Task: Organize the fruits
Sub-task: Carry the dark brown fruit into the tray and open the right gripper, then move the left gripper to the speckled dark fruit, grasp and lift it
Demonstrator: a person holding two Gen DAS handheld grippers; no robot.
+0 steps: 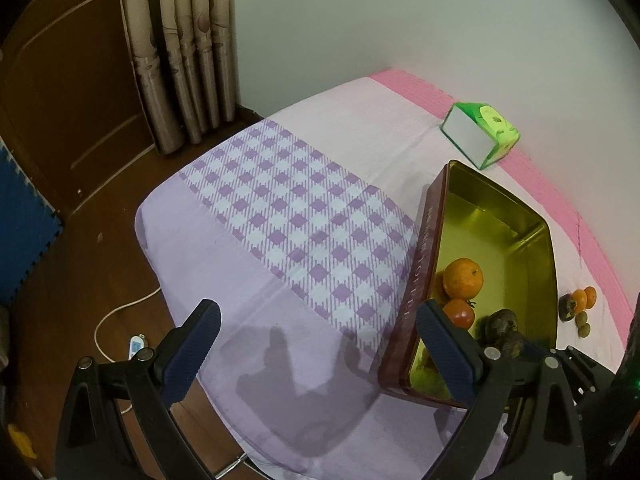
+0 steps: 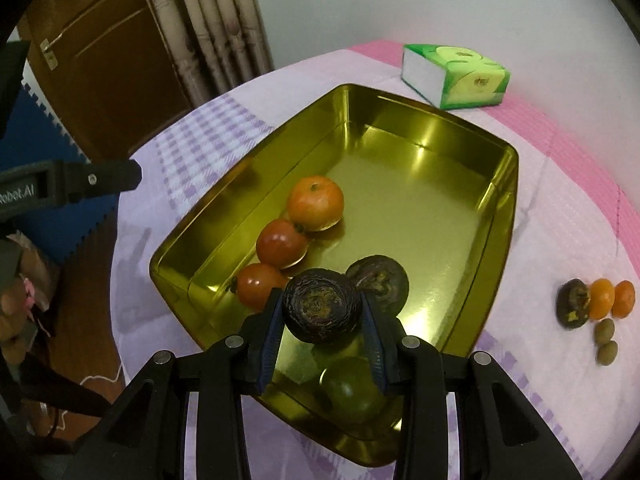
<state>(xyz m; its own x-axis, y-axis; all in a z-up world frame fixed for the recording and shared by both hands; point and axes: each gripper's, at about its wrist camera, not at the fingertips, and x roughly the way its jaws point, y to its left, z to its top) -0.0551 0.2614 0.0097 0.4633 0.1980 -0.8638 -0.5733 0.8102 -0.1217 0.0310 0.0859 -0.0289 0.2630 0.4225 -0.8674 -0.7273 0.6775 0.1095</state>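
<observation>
Gripping a dark, wrinkled round fruit [image 2: 321, 307] between its two blue-padded fingers [image 2: 269, 332], the right gripper [image 2: 322, 322] hung over the near end of a gold-lined rectangular tin [image 2: 496, 236] whose outer wall was maroon with lettering. Inside the tin lay an orange mandarin [image 2: 316, 203], two red tomato-like fruits [image 2: 281, 243] [image 2: 260, 285] in a row touching one another, a second dark wrinkled fruit [image 2: 380, 280] just behind the held one, and a green round fruit [image 2: 352, 388] beneath the gripper. Well apart from the tin, on the lilac cloth [image 2: 532, 320], sat a small cluster: one dark fruit [image 2: 573, 303], two small orange fruits [image 2: 602, 298] [image 2: 625, 298] and two olive-green ones [image 2: 604, 330] [image 2: 608, 352]. A green tissue box [image 2: 456, 76] stood beyond the tin near the wall. The left gripper [image 1: 316, 354] hovered above the checked part of the cloth beside the tin's maroon wall, its fingers [image 1: 192, 356] spread wide apart with nothing between them. A brown door [image 1: 72, 92] and curtains [image 1: 180, 40] filled the background.
</observation>
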